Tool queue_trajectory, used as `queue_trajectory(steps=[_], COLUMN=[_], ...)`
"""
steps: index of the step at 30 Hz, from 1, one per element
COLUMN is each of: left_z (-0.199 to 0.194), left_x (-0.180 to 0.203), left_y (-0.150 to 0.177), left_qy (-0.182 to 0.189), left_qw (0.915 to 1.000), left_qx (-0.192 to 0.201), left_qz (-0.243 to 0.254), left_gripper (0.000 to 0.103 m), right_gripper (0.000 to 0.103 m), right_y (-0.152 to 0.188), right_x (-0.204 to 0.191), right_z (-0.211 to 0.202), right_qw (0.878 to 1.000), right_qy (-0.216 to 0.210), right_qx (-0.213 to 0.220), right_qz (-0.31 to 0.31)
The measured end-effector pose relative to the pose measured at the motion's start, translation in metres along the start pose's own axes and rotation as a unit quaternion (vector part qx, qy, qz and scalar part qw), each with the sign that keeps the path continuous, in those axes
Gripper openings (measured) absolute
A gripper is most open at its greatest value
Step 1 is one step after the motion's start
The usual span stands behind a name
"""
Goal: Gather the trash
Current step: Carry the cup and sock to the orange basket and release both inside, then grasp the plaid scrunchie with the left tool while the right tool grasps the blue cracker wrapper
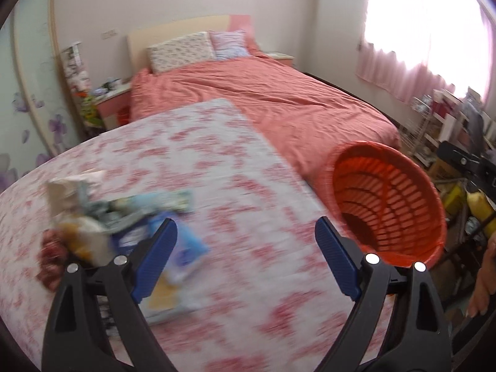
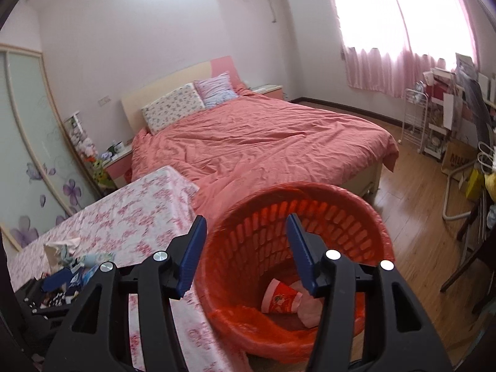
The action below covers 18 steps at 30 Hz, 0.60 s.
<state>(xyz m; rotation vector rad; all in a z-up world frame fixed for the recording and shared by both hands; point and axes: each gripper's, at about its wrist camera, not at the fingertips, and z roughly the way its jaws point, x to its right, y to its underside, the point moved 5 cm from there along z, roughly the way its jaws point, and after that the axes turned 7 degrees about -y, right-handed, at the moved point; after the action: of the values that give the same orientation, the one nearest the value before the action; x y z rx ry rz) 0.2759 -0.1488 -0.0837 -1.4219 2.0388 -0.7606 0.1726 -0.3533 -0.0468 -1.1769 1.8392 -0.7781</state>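
A pile of trash wrappers (image 1: 102, 217) lies on the table with the pink floral cloth (image 1: 217, 161), at its left; it also shows in the right wrist view (image 2: 71, 263). My left gripper (image 1: 246, 238) is open and empty above the table, just right of the pile. An orange slatted basket (image 1: 390, 204) lined with a red bag stands at the table's right edge. My right gripper (image 2: 246, 241) is open and empty above the basket's mouth (image 2: 365, 217). A red paper cup (image 2: 279, 297) and a pink wad lie at its bottom.
A bed with a salmon cover (image 2: 263, 142) stands beyond the table. Cluttered shelves and a rack (image 2: 434, 117) line the right wall by the pink curtains. Wooden floor (image 2: 412, 204) lies right of the basket. A nightstand (image 2: 117, 161) is at the bed's left.
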Motion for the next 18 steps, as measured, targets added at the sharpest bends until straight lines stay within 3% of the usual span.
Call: queue_trajectory(steps=[6, 11, 14, 18], left_z=[-0.015, -0.017, -0.008, 0.009], left_x=[-0.091, -0.177, -0.210, -0.226], left_y=[0.017, 0.038, 0.048, 0.056], left_qy=[-0.072, -0.148, -0.171, -0.165], left_qw=[0.9958, 0.9822, 0.9752, 0.9738], left_qx=[0.011, 0.003, -0.015, -0.036], left_qz=[-0.054, -0.116, -0.140, -0.152], left_gripper=[0.088, 0.088, 0.088, 0.080], right_gripper=[0.057, 0.057, 0.057, 0.057], right_y=[0.020, 0.047, 0.066, 0.086], right_x=[-0.047, -0.090, -0.120, -0.157], right_z=[0.008, 0.024, 0.036, 0.046], right_qw=[0.998, 0.993, 0.987, 0.979], right_qy=[-0.033, -0.066, -0.096, -0.126], right_qx=[-0.029, -0.065, -0.092, -0.118], right_qz=[-0.043, -0.073, -0.088, -0.104])
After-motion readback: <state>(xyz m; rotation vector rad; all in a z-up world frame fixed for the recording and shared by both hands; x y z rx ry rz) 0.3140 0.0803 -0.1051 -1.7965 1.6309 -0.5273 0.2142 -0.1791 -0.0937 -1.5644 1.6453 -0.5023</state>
